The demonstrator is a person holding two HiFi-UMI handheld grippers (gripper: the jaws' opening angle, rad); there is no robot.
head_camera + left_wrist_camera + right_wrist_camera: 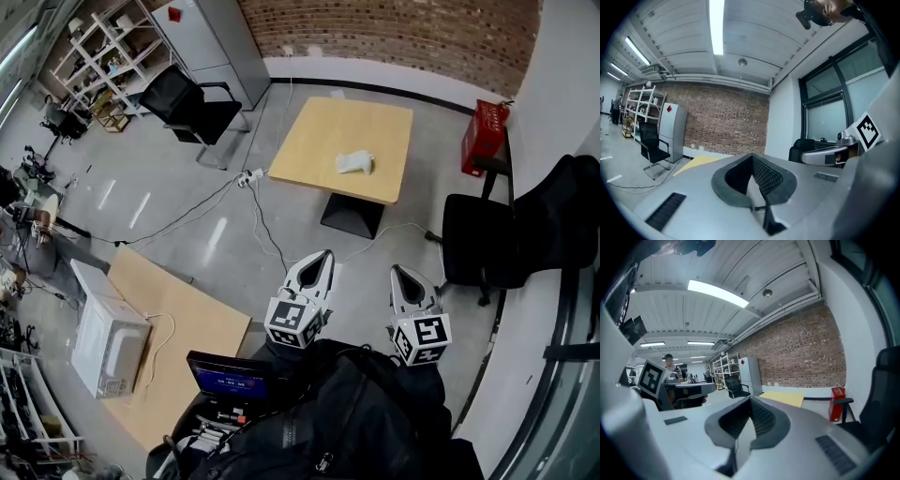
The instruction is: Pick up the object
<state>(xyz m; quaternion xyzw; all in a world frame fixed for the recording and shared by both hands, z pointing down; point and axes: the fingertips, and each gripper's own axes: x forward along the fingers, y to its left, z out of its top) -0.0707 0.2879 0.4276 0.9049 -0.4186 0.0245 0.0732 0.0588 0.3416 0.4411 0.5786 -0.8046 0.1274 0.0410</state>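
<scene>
A pale grey polished floor (187,187) runs up to a red-brown brick wall (394,33), where a tall grey metal cabinet (230,37) carries a small red tag too small to read. On a long light-wood board (178,319) at lower left sits a white microwave oven (108,345) with its door closed. A square light-wood table on a black foot (319,141) stands in mid-floor, and the small white lumpy object (354,163) lies on its right half, well apart from both grippers and ahead of them, between their lines of aim. A red plastic crate (485,136) stands by the right wall; its contents cannot be made out. The open black laptop (228,380) shows a blue screen with unreadable print. The left gripper (324,255) and right gripper (396,270), each bearing a cube with black-and-white square markers, have their jaws clenched together on nothing.
</scene>
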